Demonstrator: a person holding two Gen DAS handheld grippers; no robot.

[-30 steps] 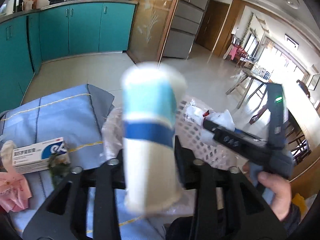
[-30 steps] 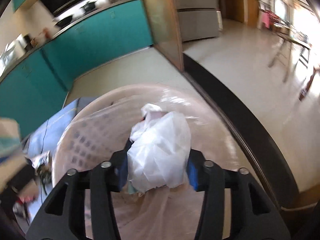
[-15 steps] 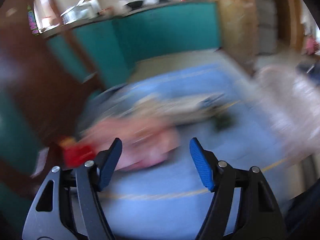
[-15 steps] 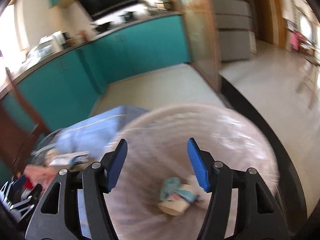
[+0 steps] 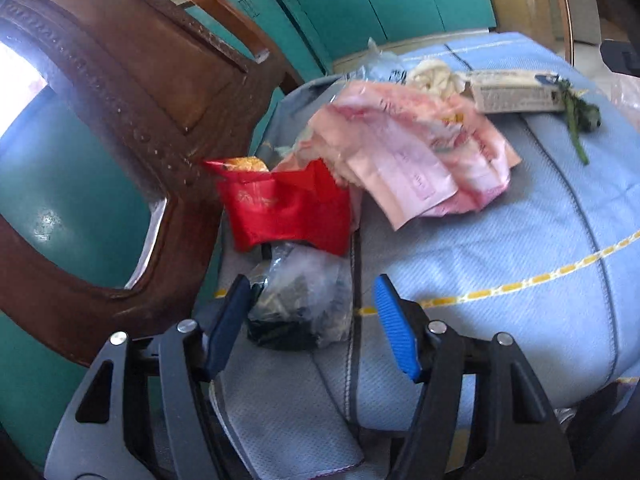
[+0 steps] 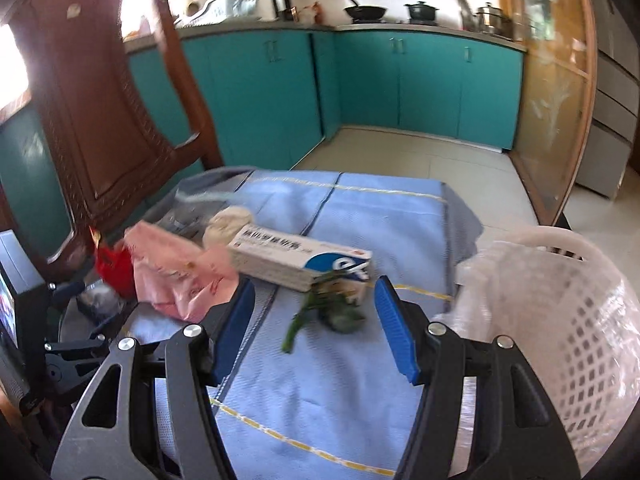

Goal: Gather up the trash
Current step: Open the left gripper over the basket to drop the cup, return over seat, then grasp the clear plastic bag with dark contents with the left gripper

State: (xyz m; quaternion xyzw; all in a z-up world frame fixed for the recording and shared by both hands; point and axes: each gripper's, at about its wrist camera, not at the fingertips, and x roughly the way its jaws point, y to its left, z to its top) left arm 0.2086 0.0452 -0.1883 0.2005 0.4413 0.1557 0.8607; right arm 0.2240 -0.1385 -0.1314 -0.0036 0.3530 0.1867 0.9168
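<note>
Trash lies on a blue cloth. My left gripper is open, its jaws on either side of a clear bag of dark scraps. Beyond it lie a red packet, a pink plastic bag, a white crumpled wad, a medicine box and a green vegetable scrap. My right gripper is open and empty, just short of the vegetable scrap and the medicine box. The pink bag lies to its left.
A white plastic basket lined with a clear bag stands at the cloth's right edge. A dark wooden chair stands close on the left, also in the right wrist view. Teal cabinets line the far wall.
Both grippers let go of their loads, the paper cup and the white bag, over the basket, opened, and swung left to the trash on the cloth.
</note>
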